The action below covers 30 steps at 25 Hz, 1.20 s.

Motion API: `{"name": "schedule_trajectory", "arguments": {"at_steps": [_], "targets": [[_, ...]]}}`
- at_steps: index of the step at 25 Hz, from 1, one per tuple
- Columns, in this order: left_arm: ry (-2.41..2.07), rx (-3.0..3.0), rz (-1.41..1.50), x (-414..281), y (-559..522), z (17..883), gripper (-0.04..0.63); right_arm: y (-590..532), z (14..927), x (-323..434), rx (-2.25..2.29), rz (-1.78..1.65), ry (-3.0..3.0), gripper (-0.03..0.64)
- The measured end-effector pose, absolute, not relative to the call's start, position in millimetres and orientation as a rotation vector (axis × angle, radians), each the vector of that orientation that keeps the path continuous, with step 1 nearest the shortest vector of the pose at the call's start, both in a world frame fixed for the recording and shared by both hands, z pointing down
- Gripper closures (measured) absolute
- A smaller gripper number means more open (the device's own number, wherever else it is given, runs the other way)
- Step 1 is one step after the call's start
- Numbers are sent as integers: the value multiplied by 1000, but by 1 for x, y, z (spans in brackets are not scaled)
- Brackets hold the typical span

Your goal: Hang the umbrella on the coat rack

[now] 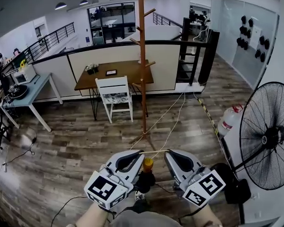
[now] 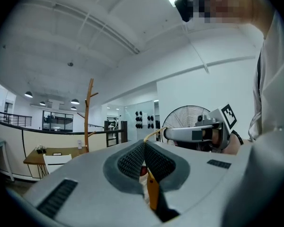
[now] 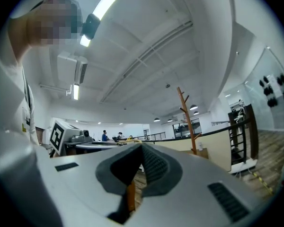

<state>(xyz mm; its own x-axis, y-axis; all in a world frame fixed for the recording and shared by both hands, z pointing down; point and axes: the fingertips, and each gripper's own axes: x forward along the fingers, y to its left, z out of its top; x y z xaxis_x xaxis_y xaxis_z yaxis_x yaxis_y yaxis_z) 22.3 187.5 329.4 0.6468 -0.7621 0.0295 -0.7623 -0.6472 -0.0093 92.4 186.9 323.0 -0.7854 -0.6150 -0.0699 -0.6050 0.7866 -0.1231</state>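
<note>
A tall wooden coat rack [image 1: 142, 56] with short pegs stands on the floor ahead of me; it also shows far off as the coat rack [image 2: 89, 112] and the coat rack [image 3: 187, 117]. A thin yellow cord loop [image 1: 154, 152] is stretched between my two grippers. Below it hangs the folded umbrella [image 1: 146, 170], orange at the top and black lower down. My left gripper [image 1: 140, 152] is shut on the cord's left end. On the right end my right gripper [image 1: 168, 151] is shut. The cord [image 2: 154, 134] leaves the closed left jaws toward the other gripper.
A white chair [image 1: 114, 94] and a brown table [image 1: 109, 74] stand just left of the rack. A large floor fan [image 1: 270, 136] and a water jug [image 1: 229, 119] are on the right. Cables [image 1: 168, 115] run across the wooden floor near the rack's base. A pale blue table [image 1: 31, 91] is far left.
</note>
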Motion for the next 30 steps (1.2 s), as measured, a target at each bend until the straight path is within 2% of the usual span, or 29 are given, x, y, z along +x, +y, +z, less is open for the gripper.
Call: {"name": "schedule_trajectory", "arguments": {"at_steps": [19,30], "targets": [[-1219,2908,-26,-57,-42,305,591,-41,298,13,-1053,-132,2792,614],[-1261,2901,-50,-70,-144,307,591,-142,299,1,-939,-75,2825,614]]}}
